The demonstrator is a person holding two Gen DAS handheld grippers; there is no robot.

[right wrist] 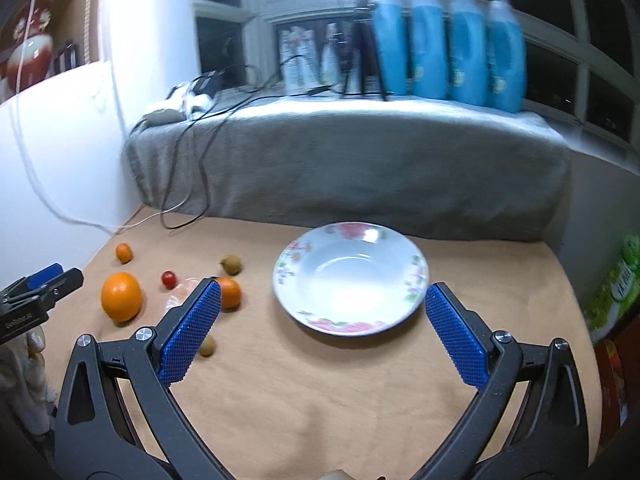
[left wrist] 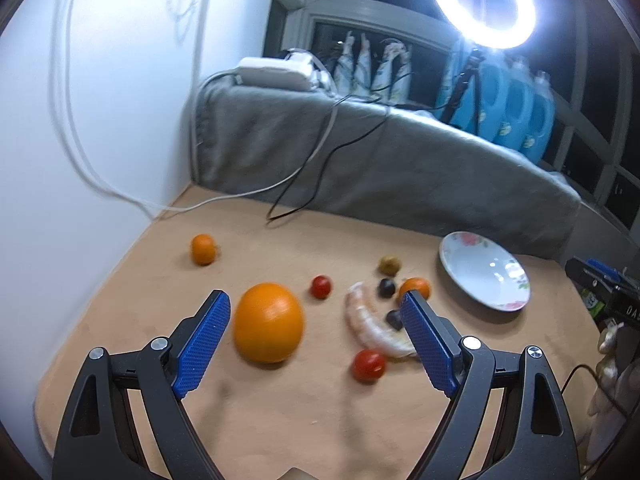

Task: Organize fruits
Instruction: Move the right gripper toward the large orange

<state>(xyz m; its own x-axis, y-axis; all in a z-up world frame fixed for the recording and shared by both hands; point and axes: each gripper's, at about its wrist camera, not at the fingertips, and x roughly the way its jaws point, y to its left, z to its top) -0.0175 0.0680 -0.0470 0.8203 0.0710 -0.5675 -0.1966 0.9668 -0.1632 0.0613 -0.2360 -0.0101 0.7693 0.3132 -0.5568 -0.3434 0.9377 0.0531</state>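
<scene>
A big orange (left wrist: pixel 268 322) lies on the tan table just right of my left gripper's (left wrist: pixel 316 304) left finger; the gripper is open and holds nothing. Around it lie a small orange (left wrist: pixel 203 249), two cherry tomatoes (left wrist: pixel 321 286) (left wrist: pixel 368 365), a peeled pomelo segment (left wrist: pixel 370 328), dark grapes (left wrist: pixel 386 287), a green fruit (left wrist: pixel 389 265) and a tangerine (left wrist: pixel 416 286). The floral white plate (right wrist: pixel 308 256) is empty, and my right gripper (right wrist: pixel 322 294) hangs open over its near rim. The big orange (right wrist: pixel 121 296), the tangerine (right wrist: pixel 231 292) and a small green fruit (right wrist: pixel 207 346) lie to the plate's left.
A grey cloth-covered ledge (right wrist: pixel 360 168) borders the table's far side, with cables (right wrist: pixel 188 168) hanging down onto the table. Blue bottles (right wrist: pixel 448 44) and a ring light (left wrist: pixel 484 0) on a tripod stand behind. A white wall (left wrist: pixel 100 120) closes the left side. The left gripper's body (right wrist: pixel 36 296) shows at the left edge.
</scene>
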